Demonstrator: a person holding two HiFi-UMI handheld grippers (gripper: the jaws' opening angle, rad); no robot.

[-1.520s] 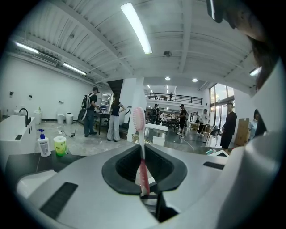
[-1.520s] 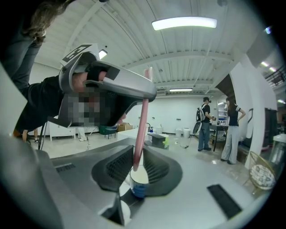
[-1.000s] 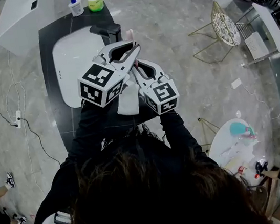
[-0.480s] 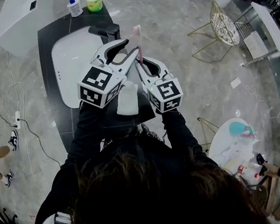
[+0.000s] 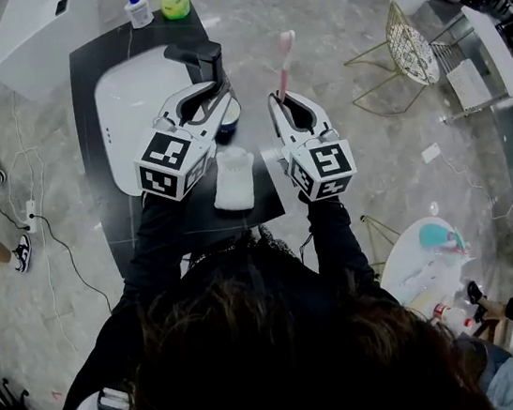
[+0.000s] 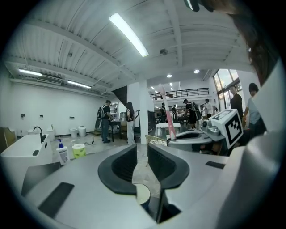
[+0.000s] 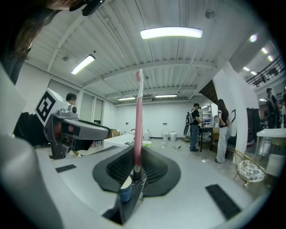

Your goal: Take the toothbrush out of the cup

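The right gripper (image 5: 285,100) has its jaws clamped on the lower handle of the pink toothbrush (image 5: 285,58), which stands upright, bristles on top, clear of the cup (image 5: 229,121) and just right of the dark counter (image 5: 86,72) in the head view. The left gripper (image 5: 218,100) has just been closing. Its jaws stand a narrow gap apart with nothing between them, its tips by the dark cup at the white basin's (image 5: 129,104) right rim.

A polished grey stone floor (image 5: 310,50) surrounds a dark counter (image 5: 89,128) with a white basin (image 5: 125,113) and black tap (image 5: 198,56). A gold wire chair (image 5: 409,40) stands apart; tube lights (image 6: 128,27) line the white ribbed ceiling (image 6: 187,44)
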